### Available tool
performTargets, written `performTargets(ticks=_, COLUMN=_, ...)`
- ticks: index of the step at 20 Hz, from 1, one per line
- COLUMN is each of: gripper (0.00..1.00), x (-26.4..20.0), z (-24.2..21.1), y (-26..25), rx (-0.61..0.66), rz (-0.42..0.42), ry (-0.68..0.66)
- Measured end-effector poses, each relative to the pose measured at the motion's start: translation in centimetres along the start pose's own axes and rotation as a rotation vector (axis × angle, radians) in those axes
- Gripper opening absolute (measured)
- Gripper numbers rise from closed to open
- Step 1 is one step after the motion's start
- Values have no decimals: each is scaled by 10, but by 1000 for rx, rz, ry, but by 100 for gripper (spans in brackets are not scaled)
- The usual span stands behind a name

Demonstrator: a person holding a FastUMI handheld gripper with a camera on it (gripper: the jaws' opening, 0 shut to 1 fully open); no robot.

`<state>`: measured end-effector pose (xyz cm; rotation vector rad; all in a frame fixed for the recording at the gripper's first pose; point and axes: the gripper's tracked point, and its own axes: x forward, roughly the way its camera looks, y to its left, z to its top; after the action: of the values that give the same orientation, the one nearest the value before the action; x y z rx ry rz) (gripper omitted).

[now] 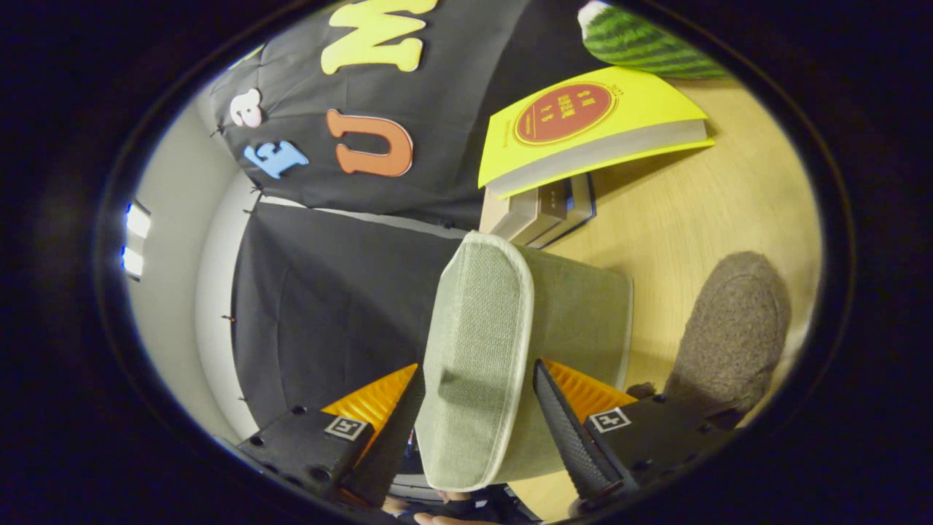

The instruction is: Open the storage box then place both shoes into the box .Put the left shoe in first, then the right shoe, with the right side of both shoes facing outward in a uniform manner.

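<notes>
A pale green fabric storage box with white trim stands on the wooden table. Its lid sits between my fingers. One finger lies against the lid's top side and the other against its trimmed rim by the box wall. My gripper is shut on the lid. A grey-brown felt shoe lies on the table beside the box, past the finger on that side. The view is rolled sideways, so the table stands upright in it.
Beyond the box is a stack of books with a yellow book on top. A green striped watermelon-like object sits further back. The booth's black cloth wall rises behind the box.
</notes>
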<state>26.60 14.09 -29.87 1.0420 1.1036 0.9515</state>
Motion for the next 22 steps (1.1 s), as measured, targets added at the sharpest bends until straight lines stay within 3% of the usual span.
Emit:
performTargets(ticks=3, gripper=71, x=-4, z=-3, y=1, rx=-6, rz=-6, ry=15)
performTargets(ticks=5, gripper=67, x=-8, z=-1, y=0, rx=-12, rz=-19, ry=9)
performTargets(ticks=11, gripper=33, x=-27, z=-1, y=6, rx=-120, rz=-96, ry=7)
performTargets(ticks=22, gripper=11, x=-32, z=-13, y=59, rx=-299, rz=-211, ry=-14)
